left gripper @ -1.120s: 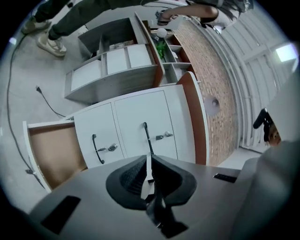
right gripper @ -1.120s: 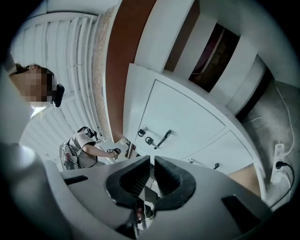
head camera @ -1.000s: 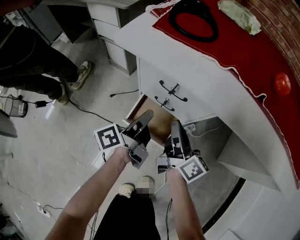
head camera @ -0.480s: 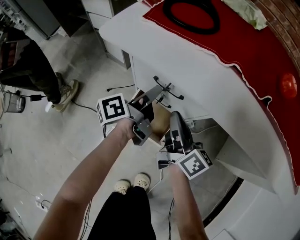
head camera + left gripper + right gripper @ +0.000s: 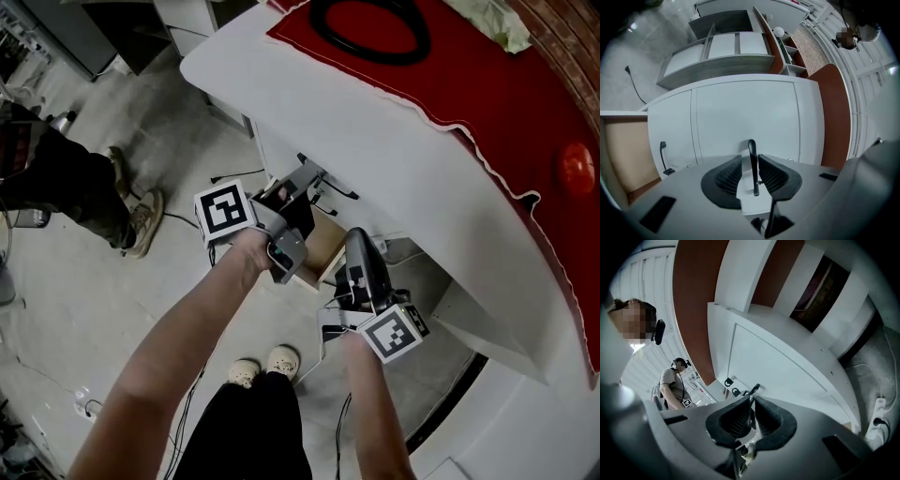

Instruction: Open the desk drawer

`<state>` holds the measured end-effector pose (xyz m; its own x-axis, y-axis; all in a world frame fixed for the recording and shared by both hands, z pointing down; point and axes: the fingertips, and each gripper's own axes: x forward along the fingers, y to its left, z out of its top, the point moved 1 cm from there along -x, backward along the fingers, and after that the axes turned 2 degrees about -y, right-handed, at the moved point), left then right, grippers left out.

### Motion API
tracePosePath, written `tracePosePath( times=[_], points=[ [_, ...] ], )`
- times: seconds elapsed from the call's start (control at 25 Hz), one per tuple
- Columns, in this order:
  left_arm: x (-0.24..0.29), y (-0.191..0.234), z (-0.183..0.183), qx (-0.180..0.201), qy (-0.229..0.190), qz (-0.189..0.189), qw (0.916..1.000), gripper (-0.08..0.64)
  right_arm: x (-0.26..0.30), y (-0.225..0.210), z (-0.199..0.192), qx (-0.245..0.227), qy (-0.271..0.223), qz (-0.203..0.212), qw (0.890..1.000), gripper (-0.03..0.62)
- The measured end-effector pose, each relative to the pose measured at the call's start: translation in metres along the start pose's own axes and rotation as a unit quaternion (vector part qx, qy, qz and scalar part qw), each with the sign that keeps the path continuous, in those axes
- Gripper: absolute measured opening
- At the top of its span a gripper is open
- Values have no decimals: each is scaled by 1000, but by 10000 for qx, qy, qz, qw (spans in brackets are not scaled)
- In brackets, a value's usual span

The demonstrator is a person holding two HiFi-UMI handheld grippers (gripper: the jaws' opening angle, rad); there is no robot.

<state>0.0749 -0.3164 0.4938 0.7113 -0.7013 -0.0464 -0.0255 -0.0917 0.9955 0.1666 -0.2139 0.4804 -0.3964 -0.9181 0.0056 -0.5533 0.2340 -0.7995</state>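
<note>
The left gripper has its ribbed pads standing apart after just closing in a little. The thin black handle runs between them, and a sliver of gap shows on the left pad's side, so nothing is clamped. That handle belongs to the drawer, a plain, flat white front that sits flush and closed under the top of the white desk. Just beside it, a narrower white front carries a second black handle. Beyond that, another drawer stands pulled out, its tan wooden inside showing. The right gripper has its pads drawn nearly together on nothing; it is near the left one and faces the same white fronts. A red cloth covers the desk's top.
</note>
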Motion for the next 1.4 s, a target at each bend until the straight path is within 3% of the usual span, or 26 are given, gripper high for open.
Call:
tracePosePath(
  times=[0.08,0.28,0.44,0.52,0.6,0.68,0.96,1.2,1.4],
  points=[
    [0,-2,-1,18,-11,-53,10000,46,0,1,-1,36,-13,-16,10000,25],
    [-1,-3,0,74,-15,-82,9999,35,3,2,-4,-194,44,-77,9998,25],
    [-1,-5,0,90,-24,-105,9999,34,11,12,-5,-1184,186,-230,9925,23],
    [-2,-6,0,105,2,-60,9999,31,15,17,-8,-1989,387,-399,9784,23],
    [-3,-7,-2,119,35,-19,9999,31,19,22,-10,-2878,594,-525,9544,23],
    [-5,-8,-5,51,19,-11,10000,31,22,30,-10,-3410,684,-539,9360,23],
    [-20,-8,-7,15,39,69,10000,28,22,58,-13,-3838,771,-389,9194,23],
    [-48,-10,-15,-8,56,185,9998,28,9,83,-18,-3792,660,-385,9222,23],
    [-70,-10,-19,21,87,309,9995,28,2,105,-22,-3907,652,-302,9177,23]
  ],
)
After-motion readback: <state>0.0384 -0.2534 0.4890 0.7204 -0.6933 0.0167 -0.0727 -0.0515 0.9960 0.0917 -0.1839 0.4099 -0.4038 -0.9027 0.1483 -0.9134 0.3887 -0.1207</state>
